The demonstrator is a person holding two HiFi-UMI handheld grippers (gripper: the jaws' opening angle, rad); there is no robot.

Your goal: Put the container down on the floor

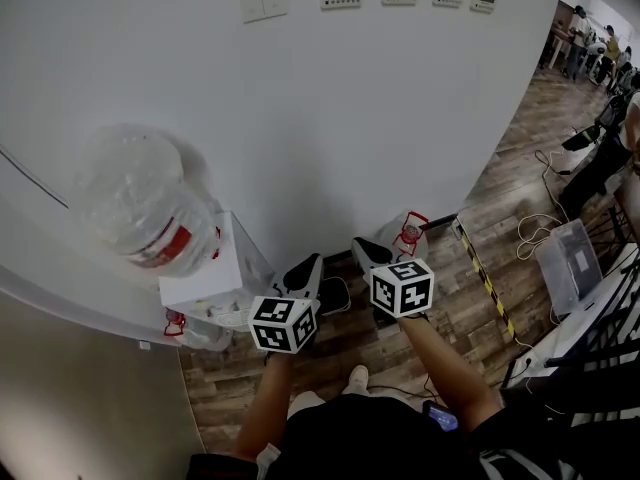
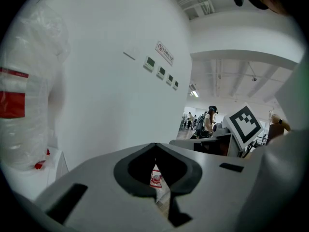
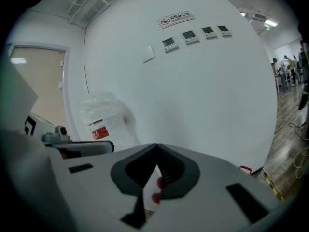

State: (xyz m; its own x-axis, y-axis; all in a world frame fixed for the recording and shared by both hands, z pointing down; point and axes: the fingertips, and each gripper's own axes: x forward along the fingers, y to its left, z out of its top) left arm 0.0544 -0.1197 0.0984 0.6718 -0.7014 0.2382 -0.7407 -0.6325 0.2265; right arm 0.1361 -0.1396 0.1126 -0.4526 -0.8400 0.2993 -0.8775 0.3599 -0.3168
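Observation:
A large clear water jug [image 1: 140, 203] wrapped in plastic, with a red label, stands neck down on a white dispenser [image 1: 205, 273] at the left; it also shows as the jug [image 2: 21, 95] and the jug [image 3: 104, 122] in the gripper views. A second plastic-wrapped container with a red handle [image 1: 408, 234] rests on the floor by the wall. My left gripper [image 1: 303, 268] and right gripper [image 1: 368, 252] hang side by side in the air, pointing at the wall. Both are shut with nothing held: the left gripper's [image 2: 155, 145] tips meet, and so do the right gripper's [image 3: 157, 146].
A curved white wall [image 1: 380, 118] with several thermostat panels stands right ahead. Wood floor [image 1: 480, 298] runs to the right, with a yellow-black strip [image 1: 485, 278], cables and a clear bin [image 1: 568, 258]. People stand far down the room [image 1: 590, 43]. My feet show below the grippers.

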